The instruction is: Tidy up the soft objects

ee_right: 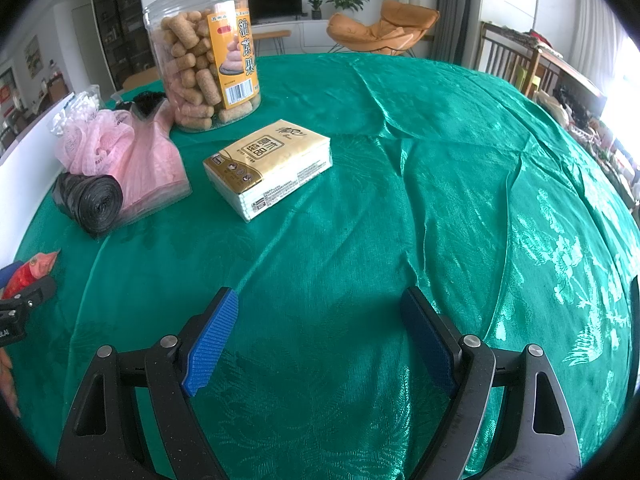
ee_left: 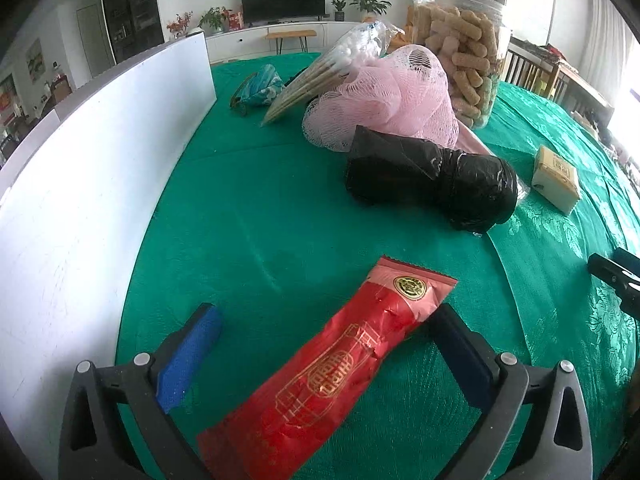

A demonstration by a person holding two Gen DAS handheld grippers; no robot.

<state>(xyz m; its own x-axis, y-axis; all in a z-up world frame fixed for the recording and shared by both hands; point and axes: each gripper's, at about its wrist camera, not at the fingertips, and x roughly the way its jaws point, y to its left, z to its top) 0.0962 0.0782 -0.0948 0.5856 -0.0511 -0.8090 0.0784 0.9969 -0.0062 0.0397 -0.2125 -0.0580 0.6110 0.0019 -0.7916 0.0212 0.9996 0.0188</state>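
A red snack packet (ee_left: pixel 332 368) lies flat on the green tablecloth (ee_left: pixel 240 220), slanted between the fingers of my left gripper (ee_left: pixel 326 312). That gripper is open wide: its left pad (ee_left: pixel 192 356) stands clear of the packet and its right pad (ee_left: pixel 460 352) sits just beside the packet's edge. Further back lie a black roll of bin bags (ee_left: pixel 432 180), a pink mesh sponge (ee_left: pixel 384 92) and a bag of cotton swabs (ee_left: pixel 328 68). My right gripper (ee_right: pixel 320 300) hovers open over bare cloth, with a tissue pack (ee_right: pixel 268 164) ahead of it.
A white board (ee_left: pixel 100 160) walls the left side of the table. A clear jar of snack sticks (ee_right: pixel 204 56) stands behind the pink sponge. A teal pouch (ee_left: pixel 260 88) lies at the back. Chairs and a railing are beyond the table's far right edge.
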